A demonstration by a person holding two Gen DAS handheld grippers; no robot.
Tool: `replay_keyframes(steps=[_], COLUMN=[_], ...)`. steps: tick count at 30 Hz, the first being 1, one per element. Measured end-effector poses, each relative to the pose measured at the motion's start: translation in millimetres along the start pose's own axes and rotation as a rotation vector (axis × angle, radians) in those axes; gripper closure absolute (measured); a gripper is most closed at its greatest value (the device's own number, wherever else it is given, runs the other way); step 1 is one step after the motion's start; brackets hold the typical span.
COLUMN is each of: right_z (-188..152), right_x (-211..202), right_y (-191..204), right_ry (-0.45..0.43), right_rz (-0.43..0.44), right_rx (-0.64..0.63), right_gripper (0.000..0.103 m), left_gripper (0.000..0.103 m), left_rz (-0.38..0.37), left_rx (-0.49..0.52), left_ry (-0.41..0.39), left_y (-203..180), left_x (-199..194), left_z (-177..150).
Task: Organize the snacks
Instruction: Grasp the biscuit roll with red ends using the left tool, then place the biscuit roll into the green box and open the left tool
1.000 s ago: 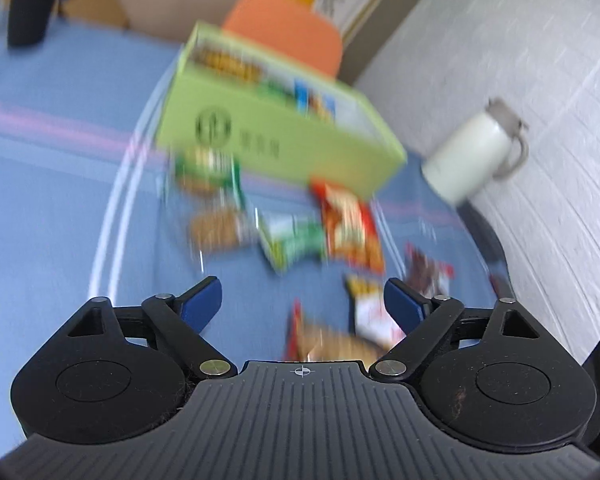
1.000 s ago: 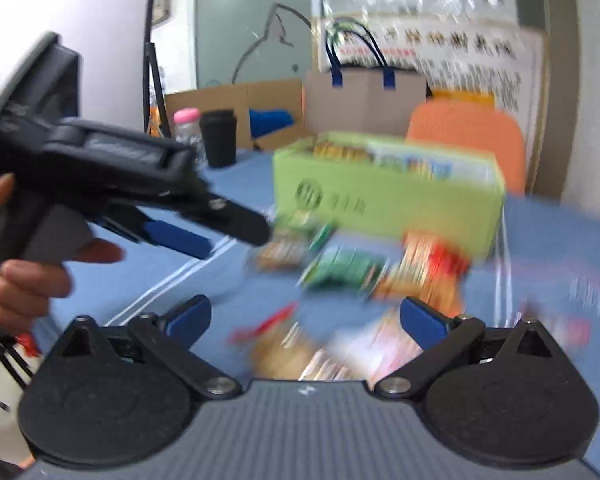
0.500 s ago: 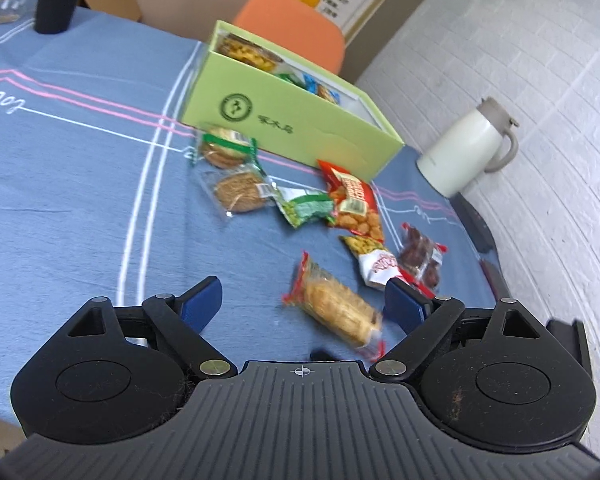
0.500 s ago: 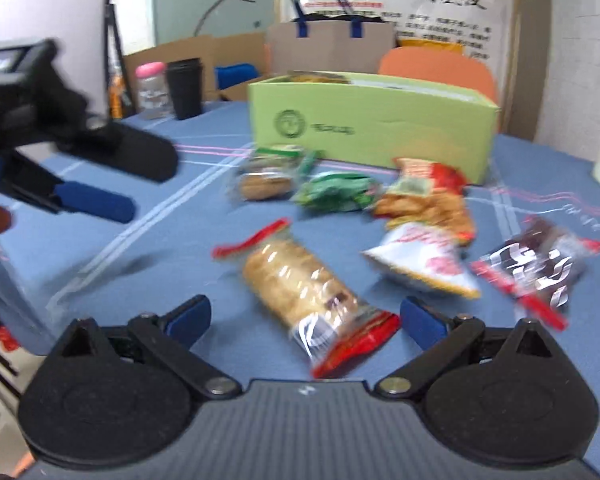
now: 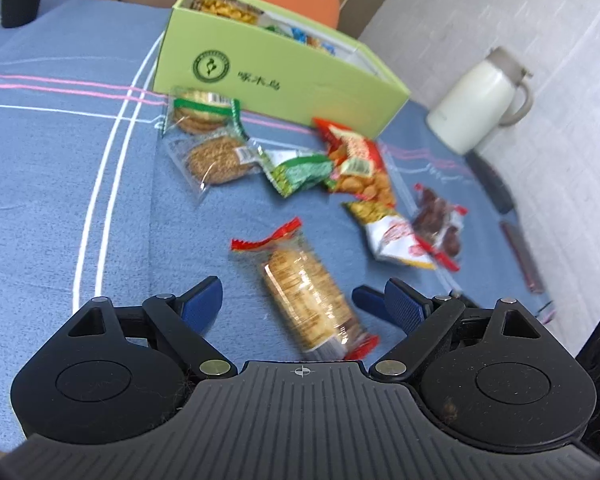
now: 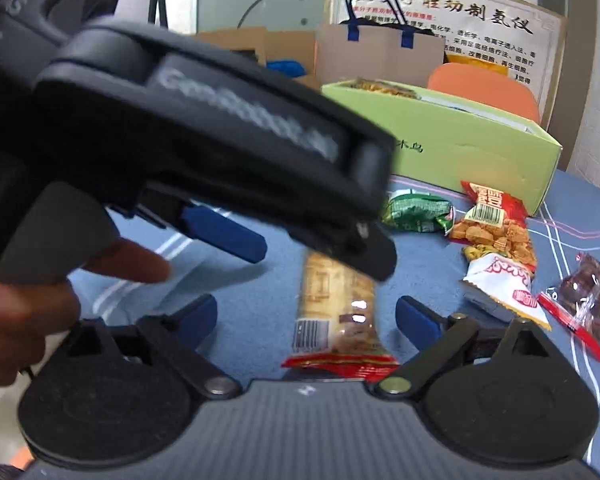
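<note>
both claws released, now closer, flanking cracker pack (untouched).

Both wrist views near cracker packet

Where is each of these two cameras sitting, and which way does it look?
Left wrist: sits on the left gripper, looking forward and down between its open blue fingers at the cracker pack, the loose snacks and the green box; only gripper parts show.
Right wrist: sits on the right gripper, looking low across the table toward the box; the left gripper and the hand holding it fill its left side.
Shared: cracker pack, box, green packet, kettle only in the left view.
</note>
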State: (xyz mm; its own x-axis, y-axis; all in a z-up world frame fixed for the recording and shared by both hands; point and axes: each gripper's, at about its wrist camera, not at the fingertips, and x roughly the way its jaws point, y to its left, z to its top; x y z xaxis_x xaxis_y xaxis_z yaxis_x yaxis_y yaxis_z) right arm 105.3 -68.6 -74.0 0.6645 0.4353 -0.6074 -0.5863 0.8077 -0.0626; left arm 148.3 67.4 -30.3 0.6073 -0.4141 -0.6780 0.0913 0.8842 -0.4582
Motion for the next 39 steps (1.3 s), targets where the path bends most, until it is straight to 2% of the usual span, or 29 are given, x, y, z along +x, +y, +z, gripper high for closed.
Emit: replay_keyframes(steps=[1, 2, 4, 5, 6, 7, 8, 10, 12, 14, 17, 21, 24, 28, 31, 34, 37, 39], right_z=[-0.3, 0.0, -0.5, -1.4, -2.6, -3.6, -3.7, -3.6, -0.8, 9.1, 35.8, 85.8, 125.5, 158.3, 165.8, 159.9, 147.3, 145.4], right_x=[1.9, 2.7, 3.1, 2.8, 1.8, -0.1, -2.4, -5.7, -10.1, -18.7, -28.1, -14.3, 7.2, 45.7, 79.0, 112.3, 122.0, 119.9], right_y=[-2.2, -5.6, -9.1, -10.1, -10.9, -11.3, -12.9, -17.7, -22.9, -23.6, -31.5, -63.0, -98.6, -153.6, -193.7, -214.4, -221.7, -222.1], right_ry=[0.005, 0.003, -0.005, -0.011, -0.019, -0.028, -0.032, -0.036, -0.045, -0.076, -0.159, -0.237, -0.257, -0.225, -0.172, -0.122, -0.113, -0.127], right_rz=[0.0, 0.016, 0.023, 0.028, 0.032, 0.044, 0.049, 0.045, 0.062, 0.049, 0.027, -0.026, -0.07, -0.087, -0.073, -0.061, -0.053, -0.049], right_rx=[0.005, 0.02, 0.028, 0.034, 0.039, 0.045, 0.069, 0.097, 0.121, 0.089, 0.032, -0.058, -0.097, -0.104, -0.055, 0.004, 0.042, 0.053], right_gripper=[0.018, 0.023, 0.023, 0.023, 0.024, 0.03, 0.037, 0.044, 0.044, 0.044, 0.042, 0.041, 0.04, 0.04, 0.04, 0.04, 0.038, 0.038], left_gripper=[0.028, 0.029, 0.031, 0.037, 0.048, 0.056, 0.075, 0.08, 0.082, 0.083, 0.083, 0.084, 0.084, 0.084, 0.085, 0.087, 0.087, 0.086], left_rz=[-0.002, -0.005, 0.009, 0.008, 0.004, 0.002, -0.002, 0.006, 0.006, 0.001, -0.001, 0.002, -0.003, 0.017, 0.039, 0.063, 0.068, 0.051], left_rx=[0.002, 0.004, 0.02, 0.031, 0.045, 0.061, 0.075, 0.08, 0.056, 0.045, 0.063, 0.098, 0.1, 0.114, 0.129, 0.123, 0.123, 0.121], left_ry=[0.013, 0.018, 0.012, 0.014, 0.015, 0.015, 0.021, 0.019, 0.021, -0.001, -0.085, -0.196, -0.225, -0.218, -0.173, -0.107, -0.052, -0.071], left_y=[0.3, 0.5, -1.4, -2.7, -3.9, -5.4, -6.9, -9.1, -9.5, -13.9, -30.6, -58.8, -71.7, -84.4, -90.1, -86.7, -79.9, -76.1], left_x=[3.8, 6.2, 7.9, 9.0, 10.1, 11.6, 13.5, 14.0, 12.5, 5.7, -11.1, -10.1, 12.6, 62.7, 109.7, 156.3, 186.2, 189.1], left_z=[-1.1, -2.0, -2.2, -2.2, -2.7, -3.7, -4.7, -5.6, -3.7, 3.0, 27.1, 87.0, 143.6, 207.6, 237.8, 253.8, 255.5, 252.6])
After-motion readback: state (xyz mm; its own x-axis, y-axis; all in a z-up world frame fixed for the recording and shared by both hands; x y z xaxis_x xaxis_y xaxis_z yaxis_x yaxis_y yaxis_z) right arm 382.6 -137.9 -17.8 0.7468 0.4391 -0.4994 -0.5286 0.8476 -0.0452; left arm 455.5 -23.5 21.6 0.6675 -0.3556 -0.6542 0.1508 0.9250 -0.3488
